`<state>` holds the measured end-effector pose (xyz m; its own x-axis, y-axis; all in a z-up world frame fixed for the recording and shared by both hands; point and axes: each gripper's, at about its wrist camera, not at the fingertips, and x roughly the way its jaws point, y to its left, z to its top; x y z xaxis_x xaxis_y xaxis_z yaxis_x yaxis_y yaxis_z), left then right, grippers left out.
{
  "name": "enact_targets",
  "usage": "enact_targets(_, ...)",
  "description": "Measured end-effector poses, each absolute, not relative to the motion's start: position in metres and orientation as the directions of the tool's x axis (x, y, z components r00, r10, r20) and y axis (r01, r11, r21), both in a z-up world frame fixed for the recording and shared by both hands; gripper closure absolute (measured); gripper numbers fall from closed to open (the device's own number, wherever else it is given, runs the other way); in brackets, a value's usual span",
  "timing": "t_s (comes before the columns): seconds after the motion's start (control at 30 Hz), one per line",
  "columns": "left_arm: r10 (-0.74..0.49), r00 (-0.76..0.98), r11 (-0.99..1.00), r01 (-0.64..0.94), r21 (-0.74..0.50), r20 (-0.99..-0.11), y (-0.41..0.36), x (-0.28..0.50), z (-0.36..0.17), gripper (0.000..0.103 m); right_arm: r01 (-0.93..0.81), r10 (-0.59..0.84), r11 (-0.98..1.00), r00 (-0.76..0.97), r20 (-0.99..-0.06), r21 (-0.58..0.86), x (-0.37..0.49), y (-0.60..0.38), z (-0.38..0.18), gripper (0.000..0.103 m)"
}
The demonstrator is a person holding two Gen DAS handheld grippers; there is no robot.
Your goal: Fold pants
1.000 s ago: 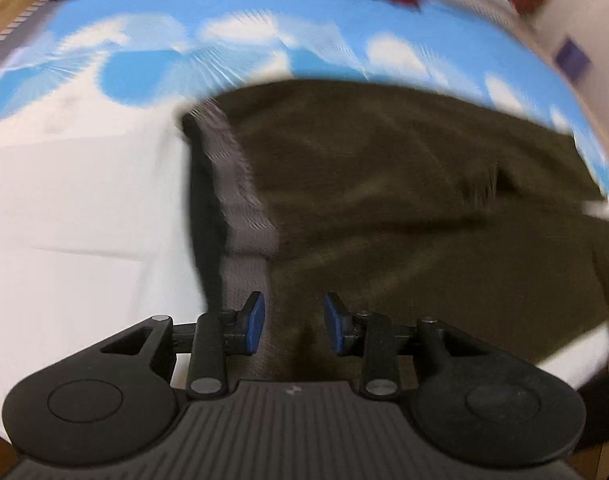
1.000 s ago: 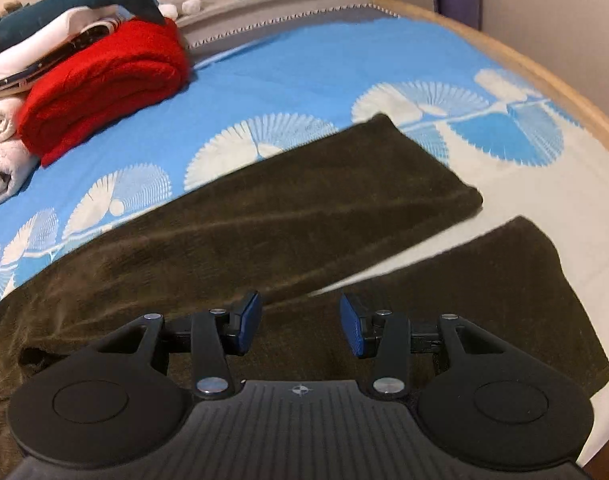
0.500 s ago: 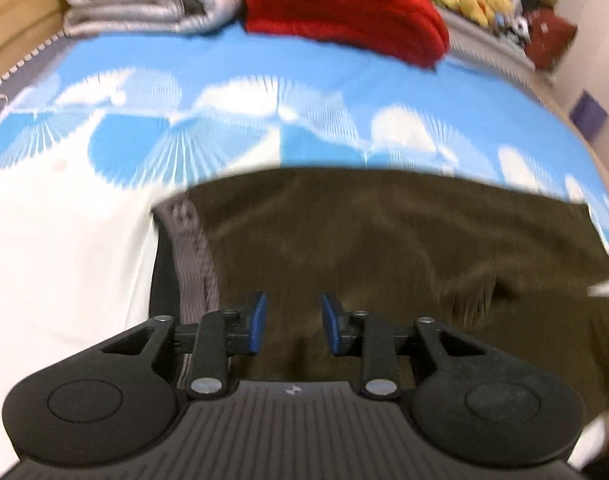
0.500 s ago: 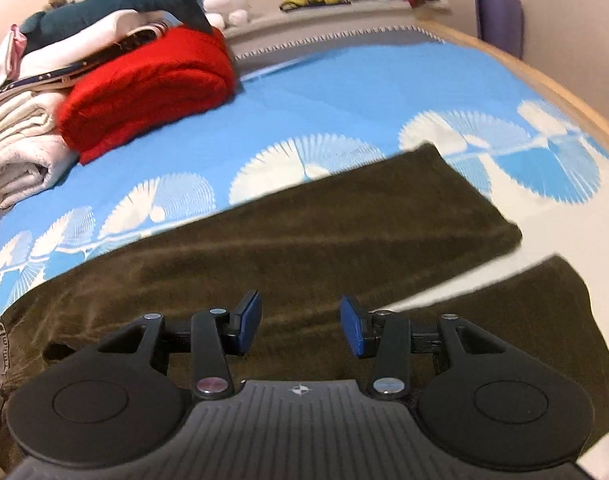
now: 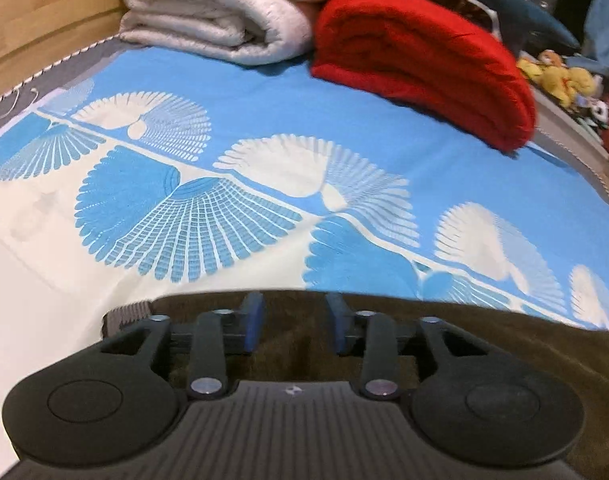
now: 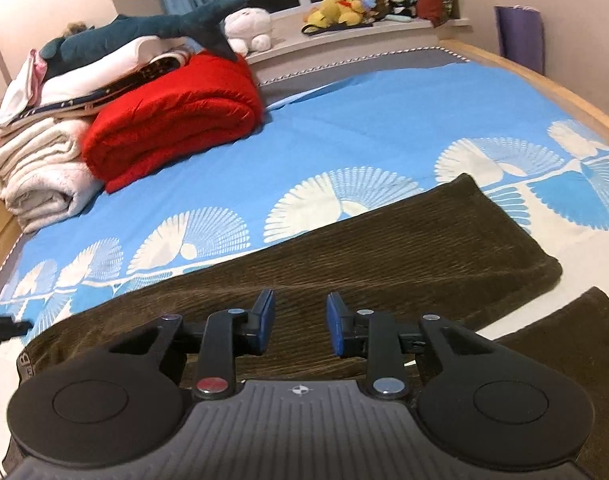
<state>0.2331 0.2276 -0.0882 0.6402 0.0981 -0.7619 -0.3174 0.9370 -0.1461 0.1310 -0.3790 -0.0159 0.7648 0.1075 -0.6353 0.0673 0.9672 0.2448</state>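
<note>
Now left gripper jaws apart, just opening, over pants waistband; right gripper apart, just closing, mid-pants, nothing pinched.

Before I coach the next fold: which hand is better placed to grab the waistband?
Left, probably. The left gripper hangs at the pants' waistband, jaws apart; the right gripper is over a leg.
</note>
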Motion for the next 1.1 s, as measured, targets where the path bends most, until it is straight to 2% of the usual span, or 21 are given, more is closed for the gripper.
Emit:
enact_targets(0.07,0.101,0.632,0.936,-0.321,-0.141,-0.768,0.233,0.250,-0.099,0.043,0.055,0.111,0.971,0.762,-0.638,0.234,0.135,-0.378,-0.017,0.073)
enact_targets(0.13,0.097,0.616,0.946,-0.302,-0.121,-0.781,0.238,0.265,-0.111,0.026,0.049,0.108,0.974,0.759,-0.642,0.222,0.137,-0.380,-0.018,0.073)
enact_targets(0.2,0.070,0.603,0.957,-0.266,-0.117,-0.795,0.240,0.276,-0.121,0.020,0.055,0.102,0.975,0.755,-0.647,0.217,0.140,-0.384,-0.020,0.073)
enact_targets(0.37,0.000,0.558,0.982,-0.156,-0.105,-0.830,0.232,0.292,-0.138,0.017,0.074,0.090,0.974,0.742,-0.664,0.214,0.149,-0.396,-0.027,0.073)
enact_targets(0.5,0.011,0.542,0.997,-0.075,-0.035,-0.840,0.215,0.295,-0.150,0.018,0.080,0.083,0.975,0.731,-0.677,0.206,0.155,-0.399,-0.033,0.073)
enact_targets(0.57,0.039,0.543,0.999,-0.047,0.016,-0.839,0.207,0.295,-0.154,0.037,0.078,0.080,0.977,0.727,-0.681,0.199,0.156,-0.398,-0.035,0.073)
enact_targets(0.6,0.048,0.534,0.999,-0.033,0.036,-0.844,0.205,0.295,-0.156,0.053,0.077,0.080,0.977,0.726,-0.683,0.197,0.156,-0.398,-0.035,0.073)
enact_targets(0.63,0.036,0.535,0.999,-0.015,0.033,-0.844,0.202,0.294,-0.155,0.064,0.077,0.079,0.978,0.725,-0.684,0.195,0.156,-0.398,-0.036,0.073)
enact_targets(0.67,0.038,0.539,0.999,-0.002,0.044,-0.841,0.200,0.293,-0.153,0.070,0.078,0.077,0.978,0.724,-0.685,0.192,0.155,-0.398,-0.036,0.073)
enact_targets(0.73,0.082,0.549,0.994,0.015,0.107,-0.832,0.195,0.289,-0.147,0.097,0.080,0.073,0.979,0.722,-0.688,0.187,0.155,-0.398,-0.037,0.073)
enact_targets(0.9,0.072,0.578,0.996,-0.001,0.088,-0.813,0.195,0.269,-0.119,0.099,0.101,0.049,0.980,0.718,-0.694,0.174,0.153,-0.402,-0.038,0.073)
enact_targets(1.1,0.032,0.616,0.980,0.137,0.147,-0.787,0.169,0.203,-0.061,0.099,0.136,0.031,0.974,0.711,-0.702,0.181,0.146,-0.406,-0.038,0.073)
